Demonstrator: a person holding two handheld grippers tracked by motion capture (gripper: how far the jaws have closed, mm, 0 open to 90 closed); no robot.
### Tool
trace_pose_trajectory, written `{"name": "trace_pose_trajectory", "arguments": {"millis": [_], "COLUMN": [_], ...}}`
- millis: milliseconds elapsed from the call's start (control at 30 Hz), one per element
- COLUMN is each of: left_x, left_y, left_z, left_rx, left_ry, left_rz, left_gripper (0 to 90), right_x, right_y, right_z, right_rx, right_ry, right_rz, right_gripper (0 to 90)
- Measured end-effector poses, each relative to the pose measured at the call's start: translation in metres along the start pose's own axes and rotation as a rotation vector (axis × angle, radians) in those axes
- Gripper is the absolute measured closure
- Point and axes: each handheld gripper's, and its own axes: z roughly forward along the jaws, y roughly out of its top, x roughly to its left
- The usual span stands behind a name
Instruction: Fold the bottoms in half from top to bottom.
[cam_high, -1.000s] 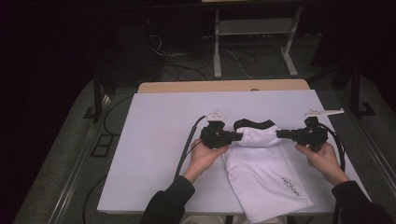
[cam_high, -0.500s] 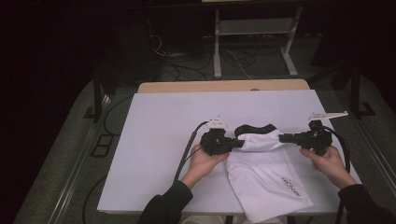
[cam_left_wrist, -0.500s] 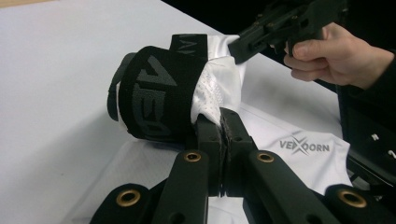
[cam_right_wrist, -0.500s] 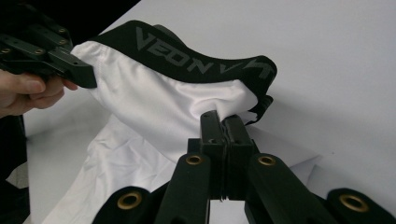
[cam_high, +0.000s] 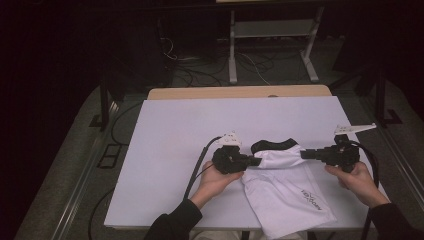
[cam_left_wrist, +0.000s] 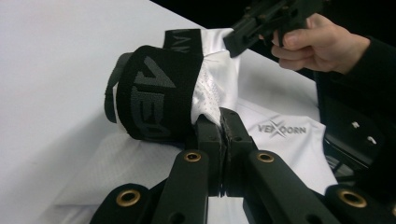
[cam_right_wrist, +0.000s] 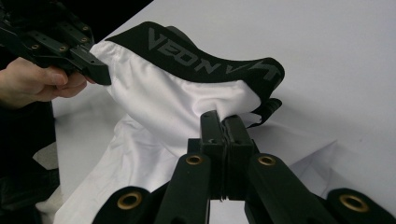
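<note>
Left gripper (cam_high: 251, 161) clamped on the left end of a pair of white shorts (cam_high: 285, 192), jaws pressed together on white mesh fabric just below the black waistband (cam_high: 274, 145). Right gripper (cam_high: 306, 154) likewise closed on the white cloth at the waistband's right end. Both held by hands: left hand (cam_high: 215, 179) and right hand (cam_high: 357, 181), dark sleeves entering over the table's near edge.

Seen from the high view: shorts lying near the near right corner of the white table (cam_high: 170, 150), lower hem reaching the near edge, waistband end lifted and stretched between the two grippers. Small dark logo on the leg, too small to read from above.

Left gripper view: logo legible as "VEXOORN" (cam_left_wrist: 281, 129) on the white leg, mesh weave visible at the pinch, grey lettering on the waistband (cam_left_wrist: 154, 93) seen sideways, right gripper (cam_left_wrist: 238, 44) farther off biting the fabric.

Right gripper view: waistband (cam_right_wrist: 205, 60) arched, grey lettering upside down, left gripper (cam_right_wrist: 100, 70) at upper left gripping the cloth.

Beyond the table's far edge: a strip of wooden tabletop (cam_high: 240, 92), then cables and a white metal stand (cam_high: 270, 45) on the dark floor.
</note>
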Motion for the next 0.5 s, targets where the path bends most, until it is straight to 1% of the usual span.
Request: {"name": "trace_pose_trajectory", "arguments": {"millis": [133, 267, 500], "left_x": [-0.005, -0.007, -0.009], "left_y": [-0.003, -0.007, -0.011], "left_z": [0.0, 0.001, 0.002], "left_rx": [0.012, 0.018, 0.032], "left_ry": [-0.019, -0.033, -0.043], "left_rz": [0.009, 0.006, 0.012], "left_gripper": [87.8, 87.8, 87.8], "right_x": [0.002, 0.002, 0.003], "right_y": [-0.003, -0.007, -0.015], "right_z": [-0.001, -0.001, -0.002], "right_rx": [0.011, 0.029, 0.059], "right_ry": [0.005, 0.018, 0.029], "right_rz": [-0.003, 0.003, 0.012], "right_gripper": [87.8, 87.8, 87.6]}}
